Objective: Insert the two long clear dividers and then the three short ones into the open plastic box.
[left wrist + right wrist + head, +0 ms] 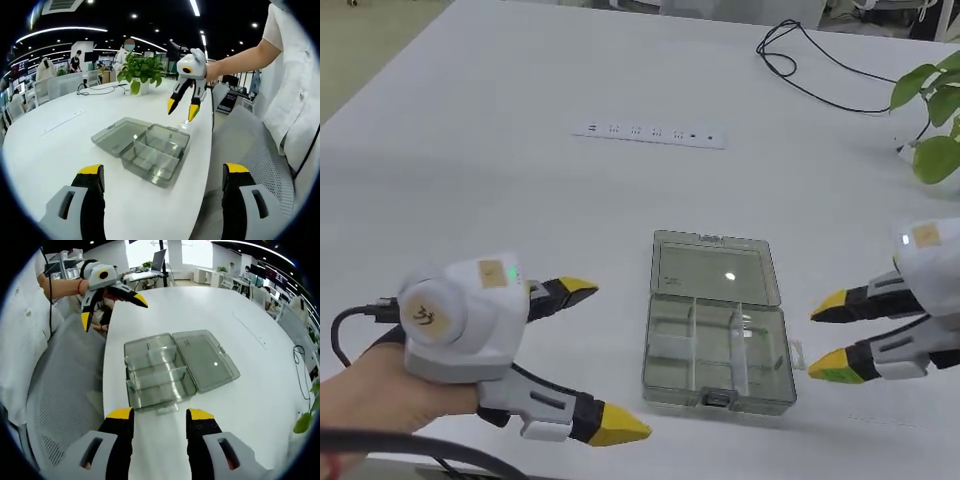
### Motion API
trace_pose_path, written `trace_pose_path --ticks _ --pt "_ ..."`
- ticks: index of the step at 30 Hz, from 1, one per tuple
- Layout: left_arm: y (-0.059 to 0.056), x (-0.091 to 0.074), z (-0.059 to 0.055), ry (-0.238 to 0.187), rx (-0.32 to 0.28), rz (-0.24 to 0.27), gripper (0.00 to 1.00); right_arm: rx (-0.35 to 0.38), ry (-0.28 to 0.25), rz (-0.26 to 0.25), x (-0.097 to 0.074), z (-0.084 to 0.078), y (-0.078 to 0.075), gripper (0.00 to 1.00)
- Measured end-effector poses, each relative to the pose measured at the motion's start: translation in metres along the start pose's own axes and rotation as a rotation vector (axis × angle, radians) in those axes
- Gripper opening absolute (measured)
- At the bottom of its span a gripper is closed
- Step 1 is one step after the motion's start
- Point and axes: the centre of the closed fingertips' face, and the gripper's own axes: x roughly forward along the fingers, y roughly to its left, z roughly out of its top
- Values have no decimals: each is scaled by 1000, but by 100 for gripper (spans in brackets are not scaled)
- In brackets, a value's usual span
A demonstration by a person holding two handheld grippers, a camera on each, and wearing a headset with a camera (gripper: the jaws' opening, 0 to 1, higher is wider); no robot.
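Dividers point(734, 345) look slotted inside the open plastic box point(718, 398), which sits flat on the white table point(520, 200), near its front edge. They seem thin, light, stiff and slippery, so pinch one by its top edge. The left gripper point(620, 360) and right gripper point(813, 343) are spread wide, one on each side, holding nothing. Bare table lies all around.

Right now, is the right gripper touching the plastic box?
Apart. The head view shows a strip of bare table between the right gripper and the plastic box, jaws open.
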Motion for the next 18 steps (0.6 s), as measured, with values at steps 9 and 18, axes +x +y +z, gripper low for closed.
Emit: trace_pose_path --ticks 9,18 --pt "2 0 -1 4 -1 0 100 -39 136 22 3 -48 0 46" --pt "5 -2 -3 7 -9 6 100 -99 224 35 9 -77 -14 47"
